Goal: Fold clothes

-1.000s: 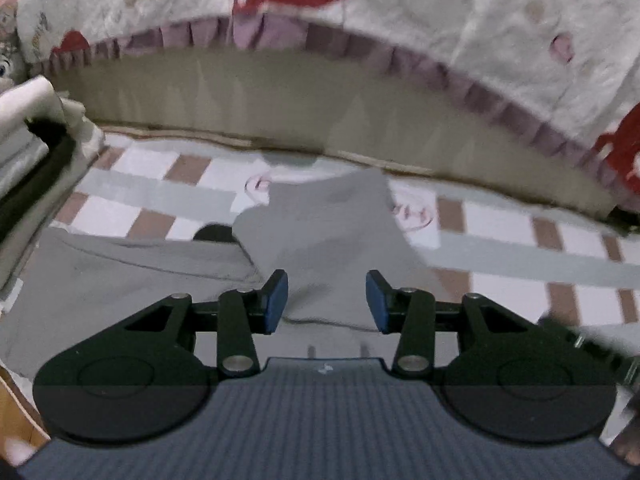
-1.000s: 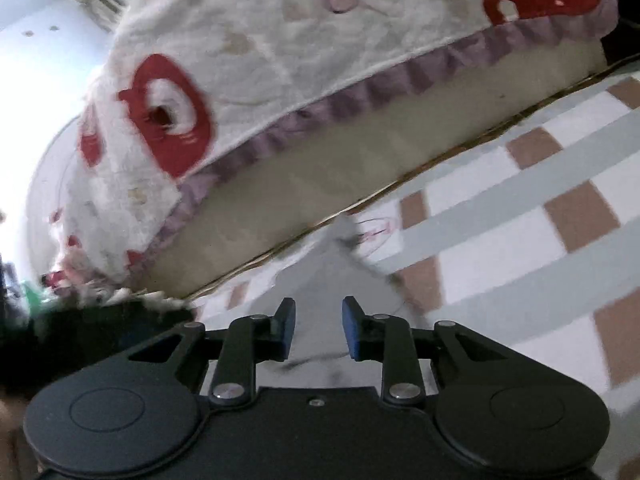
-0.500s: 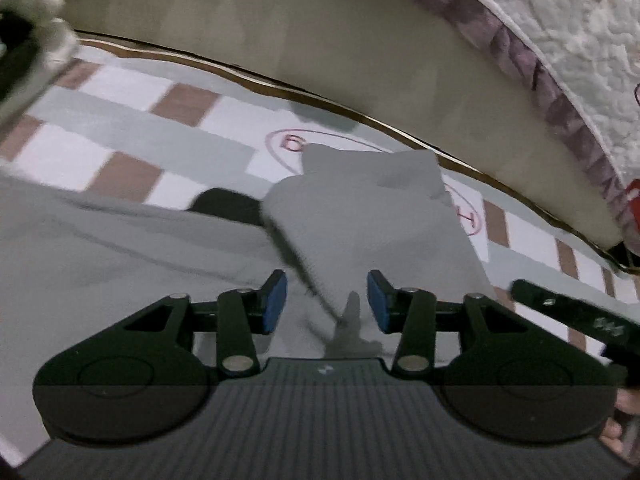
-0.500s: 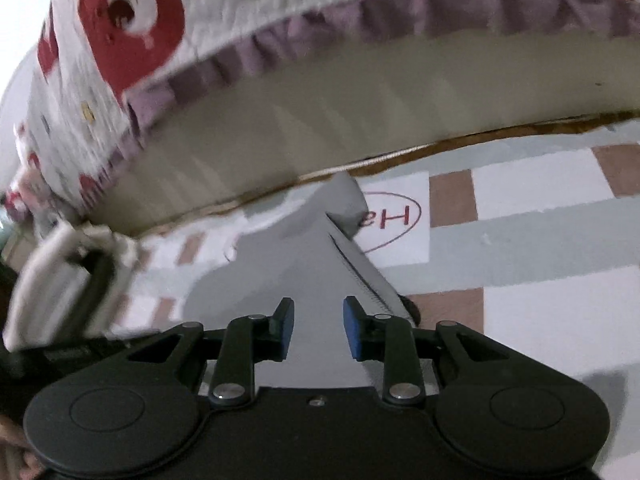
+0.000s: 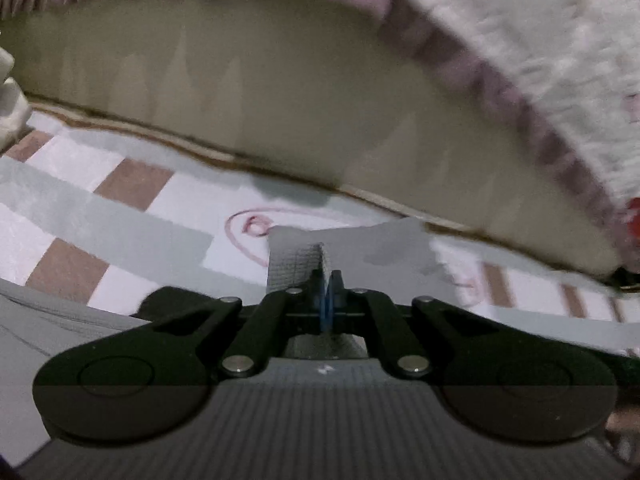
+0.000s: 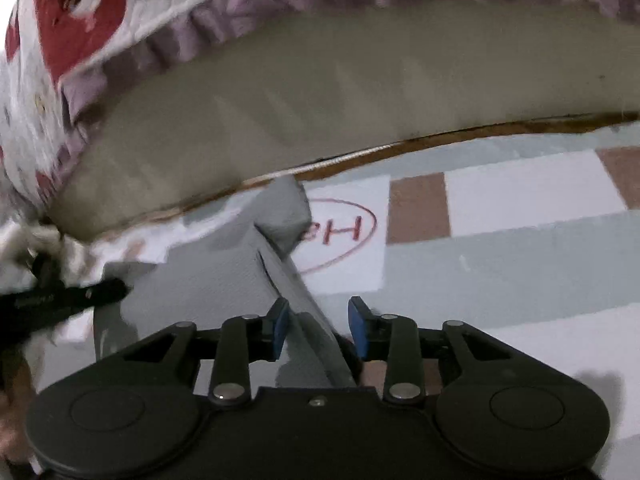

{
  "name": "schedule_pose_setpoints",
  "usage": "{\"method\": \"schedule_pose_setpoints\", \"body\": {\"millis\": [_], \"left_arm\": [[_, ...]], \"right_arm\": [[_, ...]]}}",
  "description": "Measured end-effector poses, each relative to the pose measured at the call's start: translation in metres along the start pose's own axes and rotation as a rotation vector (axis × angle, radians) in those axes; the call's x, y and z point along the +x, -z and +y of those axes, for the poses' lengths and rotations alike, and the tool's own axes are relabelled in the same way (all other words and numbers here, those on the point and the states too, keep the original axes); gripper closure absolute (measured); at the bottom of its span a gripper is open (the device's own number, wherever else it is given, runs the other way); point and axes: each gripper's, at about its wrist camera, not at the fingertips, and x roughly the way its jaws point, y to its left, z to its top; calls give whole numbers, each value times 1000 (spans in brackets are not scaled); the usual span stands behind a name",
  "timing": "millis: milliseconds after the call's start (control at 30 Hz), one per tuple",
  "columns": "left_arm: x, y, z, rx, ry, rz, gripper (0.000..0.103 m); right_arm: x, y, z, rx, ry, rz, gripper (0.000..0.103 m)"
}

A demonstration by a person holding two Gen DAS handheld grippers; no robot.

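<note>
The left gripper [image 5: 327, 293] pinches a raised fold of the grey knit garment [image 6: 224, 276], which lies on the checked mat [image 6: 520, 240] near its bed-side edge. The right gripper [image 6: 318, 330] is narrowly parted, straddling the garment's edge.

Checked mat [image 6: 520, 240]; beige mattress side [image 5: 280, 100]; frilled quilt [image 6: 80, 12] above.

Beneath me, a checked mat [image 6: 520, 236] in white, pale grey and brown squares carries a grey garment [image 6: 224, 280], lying partly folded.
</note>
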Motion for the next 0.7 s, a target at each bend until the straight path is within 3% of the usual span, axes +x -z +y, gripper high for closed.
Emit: {"method": "schedule_pose_setpoints", "body": {"millis": [100,233,333,467,600,700], "left_arm": [[-18,25,-5,57,63,20,102],[-41,58,-11,132,148,47,102],[-58,83,-16,189,207,69,102],[-45,102,-25,279,107,145,101],[-50,107,-26,291,138,125,101],[-53,107,-21,305,135,148,100]], "right_arm": [[-9,-12,15,-79,-44,-20,64],[-15,-17,20,-64,-161,-16,54],[-13,-17,19,-34,-183,7,53],[-12,-18,20,-14,-231,41,53],[-8,-15,32,-57,-241,67,53],[3,-5,39,-132,-278,210,57]]}}
